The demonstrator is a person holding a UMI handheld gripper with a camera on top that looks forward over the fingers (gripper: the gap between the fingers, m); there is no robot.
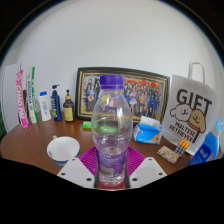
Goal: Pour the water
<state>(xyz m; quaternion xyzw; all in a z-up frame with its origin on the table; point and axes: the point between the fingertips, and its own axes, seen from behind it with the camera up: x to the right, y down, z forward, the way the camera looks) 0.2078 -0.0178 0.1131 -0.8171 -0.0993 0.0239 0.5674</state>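
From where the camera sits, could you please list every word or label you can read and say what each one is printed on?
"GIFT": large letters on the white paper bag.
Smaller lines under "GIFT" on the bag: too small to read.
Label on the water bottle between the hand-held gripper's fingers: none readable.
Print on the tubes and small bottles: too small to read.
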